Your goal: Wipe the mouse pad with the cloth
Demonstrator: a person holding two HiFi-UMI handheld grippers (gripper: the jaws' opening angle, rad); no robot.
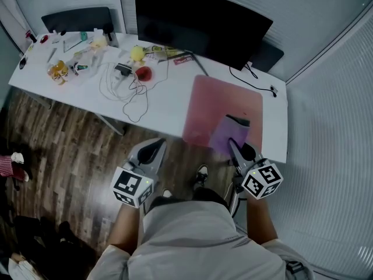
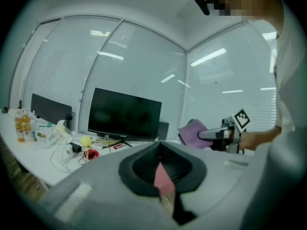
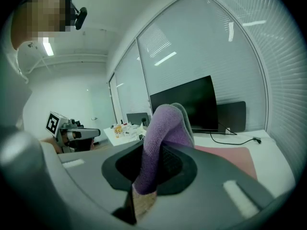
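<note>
**Entry: 2 hand-held grippers at the mouse pad, cloth in the right one**

1. Right gripper: we record its jaws clamped on a purple cloth. In its own view the cloth rises in a fold from between the 2 jaws. The cloth lies on the near right corner of the mouse pad.
2. Left gripper: jaws drawn together to a thin slit, nothing between them. It hangs off the table's front edge, over the wooden floor, and touches nothing.
3. Mouse pad: pink, flat on the right part of the white table, reaching the front edge.
4. Monitor: dark, along the back edge, behind the pad. A black cable runs from it toward the right edge.
5. White cables: looped at the table's middle, well apart from the pad.
6. Small clutter: at the left end, with a yellow item and a red one nearer the middle. We cannot identify these.
7. Hidden: the pad's near right corner lies under cloth and gripper. The left gripper view shows the pad only as a pink sliver through its jaws.
</note>
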